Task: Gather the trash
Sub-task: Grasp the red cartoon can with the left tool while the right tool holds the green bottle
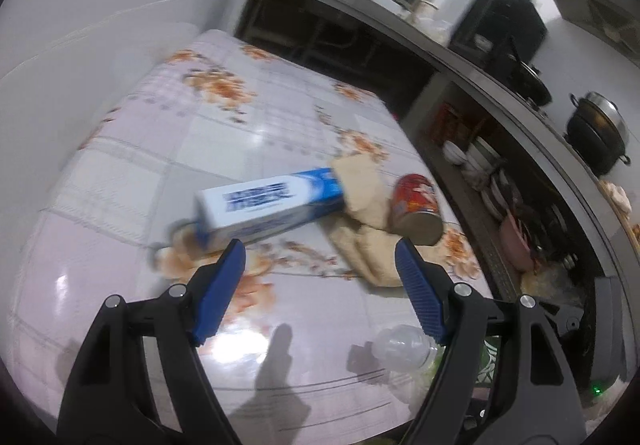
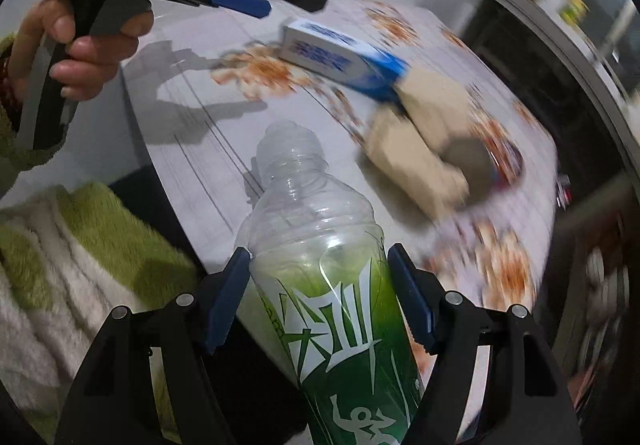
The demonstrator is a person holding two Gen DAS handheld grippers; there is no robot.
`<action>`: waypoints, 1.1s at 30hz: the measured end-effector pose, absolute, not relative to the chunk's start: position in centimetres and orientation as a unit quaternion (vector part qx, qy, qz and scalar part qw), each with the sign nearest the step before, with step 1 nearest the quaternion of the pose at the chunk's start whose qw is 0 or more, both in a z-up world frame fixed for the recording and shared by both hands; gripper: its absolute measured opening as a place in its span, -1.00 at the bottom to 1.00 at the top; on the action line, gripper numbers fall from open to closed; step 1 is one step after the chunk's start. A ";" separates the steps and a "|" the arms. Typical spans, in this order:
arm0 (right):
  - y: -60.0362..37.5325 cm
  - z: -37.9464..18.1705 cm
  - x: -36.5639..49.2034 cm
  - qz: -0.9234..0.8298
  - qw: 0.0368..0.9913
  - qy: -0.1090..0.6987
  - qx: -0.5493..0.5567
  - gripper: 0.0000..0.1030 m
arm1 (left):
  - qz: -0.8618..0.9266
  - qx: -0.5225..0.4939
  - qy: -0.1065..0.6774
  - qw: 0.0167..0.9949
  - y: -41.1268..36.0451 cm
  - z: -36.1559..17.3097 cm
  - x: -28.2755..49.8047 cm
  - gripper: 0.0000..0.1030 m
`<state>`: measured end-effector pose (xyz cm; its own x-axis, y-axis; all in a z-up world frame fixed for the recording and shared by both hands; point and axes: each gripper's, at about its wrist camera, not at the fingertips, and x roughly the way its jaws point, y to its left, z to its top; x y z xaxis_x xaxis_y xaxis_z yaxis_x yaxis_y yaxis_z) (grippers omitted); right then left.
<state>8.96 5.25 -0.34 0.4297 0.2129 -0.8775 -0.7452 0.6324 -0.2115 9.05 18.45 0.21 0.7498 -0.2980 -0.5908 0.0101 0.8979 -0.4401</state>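
Observation:
My right gripper [image 2: 316,257] is shut on a clear plastic bottle [image 2: 316,221] with a green label, its open neck pointing away over the table edge. The same bottle [image 1: 400,345] shows low in the left wrist view. My left gripper [image 1: 319,249] is open with nothing between its fingers and hovers just short of a blue and white toothpaste box [image 1: 268,205] lying on the table. Beside the box lie crumpled beige cardboard [image 1: 368,201] and a red can [image 1: 416,205] on its side. In the right wrist view a hand [image 2: 80,45] holds the left gripper [image 2: 280,1] near the box [image 2: 340,57].
The table [image 1: 180,125] has a glossy floral cover and stands against a white wall. To its right a dark counter shelf holds bowls [image 1: 476,165], with a black pot [image 1: 596,133] on top. A fluffy green and white cloth [image 2: 80,245] lies at the table's near edge.

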 end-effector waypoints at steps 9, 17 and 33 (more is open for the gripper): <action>-3.6 -0.1 9.2 0.196 0.830 0.483 -0.199 0.33 | -0.191 -0.171 0.375 0.891 11.0 2.6 16.5 0.47; -8.7 -0.2 12.4 0.123 0.857 0.497 -0.061 0.33 | -0.202 -0.056 0.483 0.850 3.0 0.8 26.2 0.47; -10.9 -0.5 13.6 0.110 0.864 0.490 0.020 0.34 | -0.182 0.018 0.502 0.845 -0.9 -1.3 28.5 0.21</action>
